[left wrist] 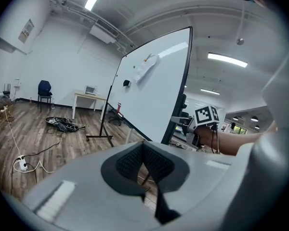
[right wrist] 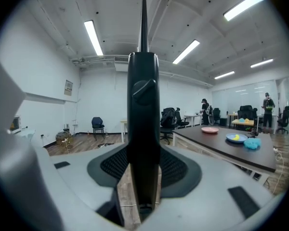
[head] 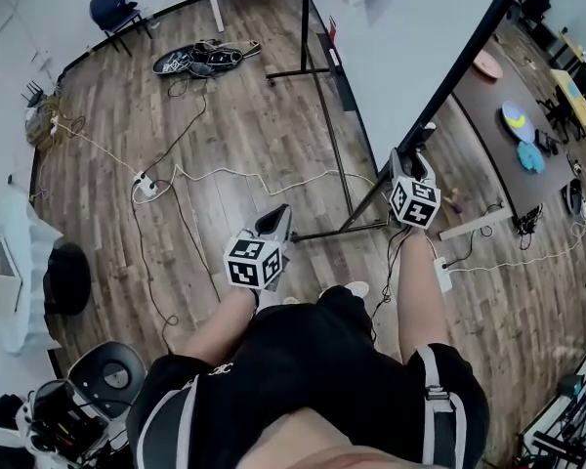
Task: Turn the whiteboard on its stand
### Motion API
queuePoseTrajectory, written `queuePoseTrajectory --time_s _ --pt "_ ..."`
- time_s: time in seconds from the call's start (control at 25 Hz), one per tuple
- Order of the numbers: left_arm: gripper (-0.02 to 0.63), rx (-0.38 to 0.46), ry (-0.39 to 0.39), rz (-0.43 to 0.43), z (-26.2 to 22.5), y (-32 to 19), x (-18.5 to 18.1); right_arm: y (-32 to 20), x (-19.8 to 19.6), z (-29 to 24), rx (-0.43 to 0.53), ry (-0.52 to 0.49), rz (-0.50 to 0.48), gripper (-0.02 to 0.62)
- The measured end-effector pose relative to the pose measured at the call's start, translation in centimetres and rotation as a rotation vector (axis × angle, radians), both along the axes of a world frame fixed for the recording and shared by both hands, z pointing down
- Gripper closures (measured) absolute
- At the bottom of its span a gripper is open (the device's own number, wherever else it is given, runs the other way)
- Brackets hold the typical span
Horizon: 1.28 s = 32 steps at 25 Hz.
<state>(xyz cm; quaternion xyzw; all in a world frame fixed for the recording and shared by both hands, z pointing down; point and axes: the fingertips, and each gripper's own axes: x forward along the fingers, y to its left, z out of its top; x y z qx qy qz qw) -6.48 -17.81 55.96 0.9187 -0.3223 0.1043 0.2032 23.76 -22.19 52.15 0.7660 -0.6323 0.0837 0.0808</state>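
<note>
The whiteboard (head: 400,37) stands on a black wheeled stand (head: 337,231); in the head view I see it from above, tilted, its black frame edge (head: 469,57) running diagonally. My right gripper (head: 411,160) is shut on that edge. In the right gripper view the black frame bar (right wrist: 143,105) fills the gap between the jaws of the right gripper (right wrist: 143,170). My left gripper (head: 276,223) hangs shut and empty left of the stand's foot. In the left gripper view the left gripper (left wrist: 143,150) has its pads together, and the whiteboard (left wrist: 151,90) and the right gripper's marker cube (left wrist: 206,115) lie ahead.
White cables and a power strip (head: 145,186) trail over the wood floor. A heap of dark gear (head: 200,59) and a blue chair (head: 115,10) lie beyond. A dark table (head: 508,125) with coloured plates stands at the right. An office chair (head: 107,374) sits at the lower left.
</note>
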Motion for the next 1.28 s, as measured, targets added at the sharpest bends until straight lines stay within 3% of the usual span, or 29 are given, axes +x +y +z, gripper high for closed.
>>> queuePoseTrajectory --time_s 0.32,0.52,0.92,1.28 --pt "0.597 0.029 0.005 0.072 -0.8 3.9 3.8 6.4 1.0 0.0 0.015 -0.009 0.037 0.4" --pt "0.597 -0.007 0.005 0.105 0.6 5.5 4.7 9.6 0.3 -0.1 0.035 0.003 0.044 0.4" --pt "0.597 0.069 -0.031 0.153 0.2 6.4 7.0 14.1 0.4 0.2 0.032 -0.002 0.061 0.4" --pt "0.597 0.06 -0.009 0.188 0.5 7.3 8.8 16.7 0.4 0.1 0.017 -0.011 0.075 0.4"
